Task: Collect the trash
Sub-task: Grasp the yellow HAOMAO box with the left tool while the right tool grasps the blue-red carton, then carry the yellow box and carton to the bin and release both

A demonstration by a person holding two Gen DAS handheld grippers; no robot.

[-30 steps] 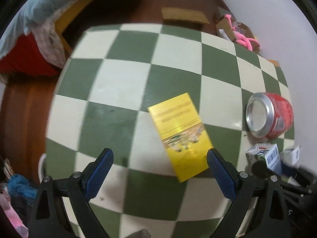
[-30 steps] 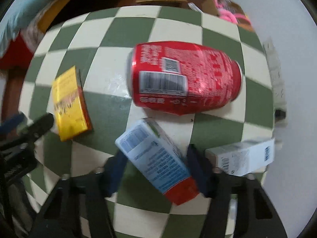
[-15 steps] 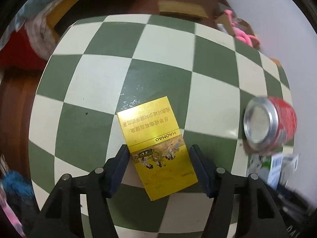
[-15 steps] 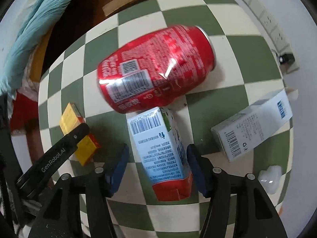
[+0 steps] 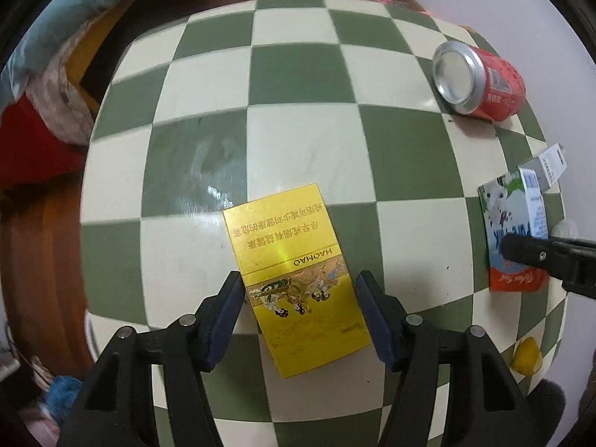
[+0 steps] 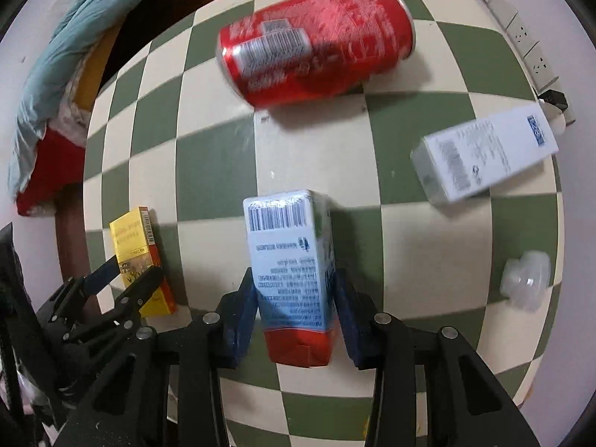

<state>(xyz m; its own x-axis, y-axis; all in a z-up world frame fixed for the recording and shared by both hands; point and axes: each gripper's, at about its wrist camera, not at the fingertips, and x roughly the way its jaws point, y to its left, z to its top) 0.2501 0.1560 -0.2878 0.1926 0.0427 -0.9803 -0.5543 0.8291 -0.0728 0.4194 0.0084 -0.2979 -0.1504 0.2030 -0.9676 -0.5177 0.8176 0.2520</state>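
Centrally, a green-and-cream checkered tabletop (image 5: 305, 141) carries several pieces of trash, and the red drink can (image 6: 316, 41) lying on its side near the far edge serves as the landmark. Nearer the camera than the can, a small blue-and-white milk carton (image 6: 290, 272) with a red base lies flat, and the right gripper (image 6: 296, 316) has its blue-padded jaws closed in against the carton's two long sides, pinching its lower half. Left of the can and nearer the viewer, a flat yellow cigarette pack (image 5: 294, 275) lies face up; the left gripper (image 5: 298, 316) straddles its lower half, jaws narrowed to the pack's edges, the left pad touching or almost touching, though a firm pinch cannot be told from this view. Right of the can and a little nearer, a white rectangular box (image 6: 484, 156) with a barcode lies apart from everything else. Further toward the viewer on that same side sits a small clear plastic piece (image 6: 525, 279). Beyond the can's right end, a white power strip (image 6: 521, 33) runs along the pale wall.
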